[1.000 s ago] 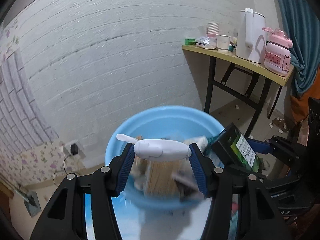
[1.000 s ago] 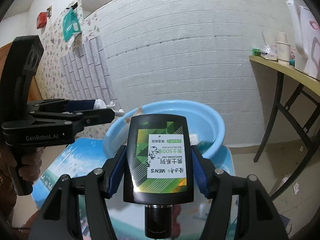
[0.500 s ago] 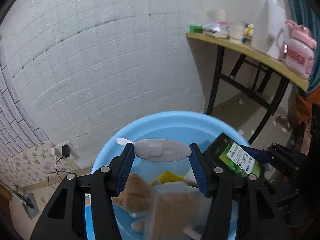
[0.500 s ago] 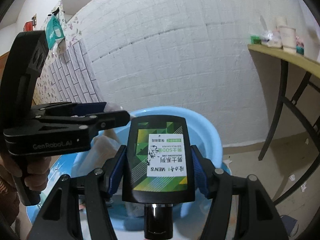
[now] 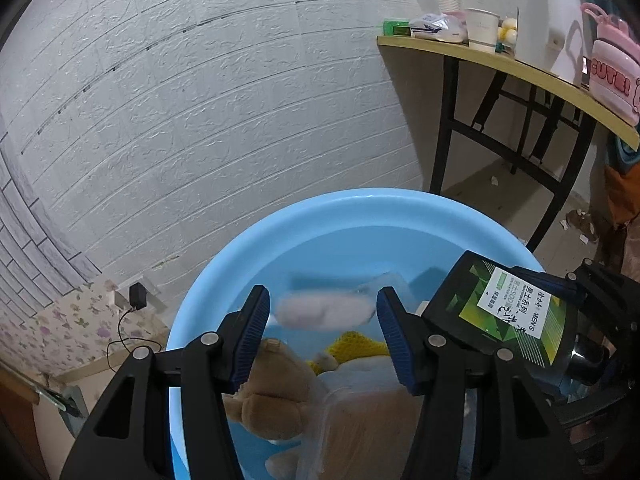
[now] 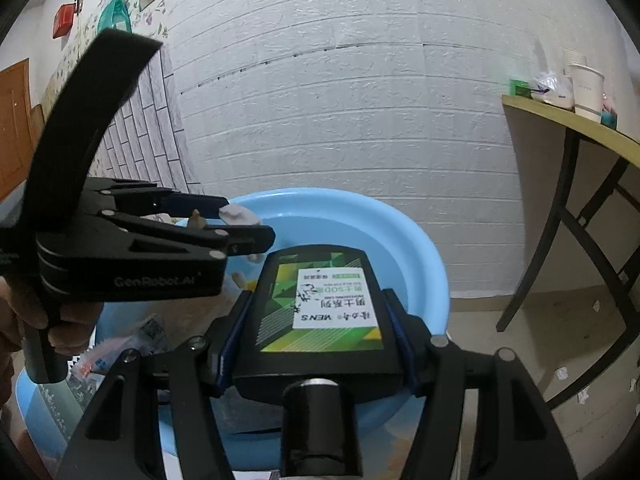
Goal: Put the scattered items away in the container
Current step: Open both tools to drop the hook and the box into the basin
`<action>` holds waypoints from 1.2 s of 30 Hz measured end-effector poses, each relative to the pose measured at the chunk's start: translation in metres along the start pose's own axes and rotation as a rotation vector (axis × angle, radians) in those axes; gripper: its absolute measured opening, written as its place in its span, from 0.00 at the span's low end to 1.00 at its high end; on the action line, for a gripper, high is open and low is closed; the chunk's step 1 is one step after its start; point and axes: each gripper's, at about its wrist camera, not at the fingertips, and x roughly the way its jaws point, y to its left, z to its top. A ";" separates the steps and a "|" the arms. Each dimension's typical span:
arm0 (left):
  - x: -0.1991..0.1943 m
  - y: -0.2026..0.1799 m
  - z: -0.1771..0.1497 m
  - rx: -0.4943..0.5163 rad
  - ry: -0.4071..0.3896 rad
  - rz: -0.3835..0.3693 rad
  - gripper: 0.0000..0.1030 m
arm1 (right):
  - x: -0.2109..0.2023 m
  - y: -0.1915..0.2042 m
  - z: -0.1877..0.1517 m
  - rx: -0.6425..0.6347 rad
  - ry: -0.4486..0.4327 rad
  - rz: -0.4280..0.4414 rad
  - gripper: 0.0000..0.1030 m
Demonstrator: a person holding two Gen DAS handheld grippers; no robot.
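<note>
A: Left wrist view: what does the left gripper (image 5: 323, 312) hold?
B: It is clamped on a small white object (image 5: 326, 311), blurred, over the blue basin (image 5: 400, 208). A stuffed bear (image 5: 272, 392) and a clear box (image 5: 360, 420) lie inside.
A: And the right gripper (image 6: 316, 320)?
B: Clamped on a black bottle (image 6: 320, 312) with a green label, cap toward the camera, above the basin's near rim.

The basin (image 5: 360, 216) sits low centre before the wall (image 5: 200, 100); a plush toy (image 5: 272, 392) lies inside it; the bench (image 5: 520, 68) stands upper right.
</note>
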 end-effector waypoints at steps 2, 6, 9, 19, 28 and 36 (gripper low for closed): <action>0.000 -0.001 0.000 0.001 0.000 -0.002 0.54 | 0.000 -0.003 0.001 0.001 -0.001 0.006 0.60; 0.001 0.001 0.000 0.000 0.002 -0.002 0.54 | 0.000 -0.005 0.002 0.009 -0.009 0.015 0.61; 0.001 0.000 0.002 -0.006 0.003 -0.001 0.54 | -0.003 -0.006 0.001 0.028 -0.014 0.035 0.61; -0.013 0.000 -0.003 -0.036 -0.007 0.000 0.58 | -0.005 -0.007 0.004 0.046 0.003 0.079 0.64; -0.039 -0.001 -0.015 -0.043 -0.034 -0.005 0.60 | -0.018 0.003 0.003 0.073 0.052 0.068 0.64; -0.066 -0.007 -0.036 -0.030 -0.053 -0.027 0.60 | -0.046 0.001 -0.001 0.101 0.050 0.030 0.64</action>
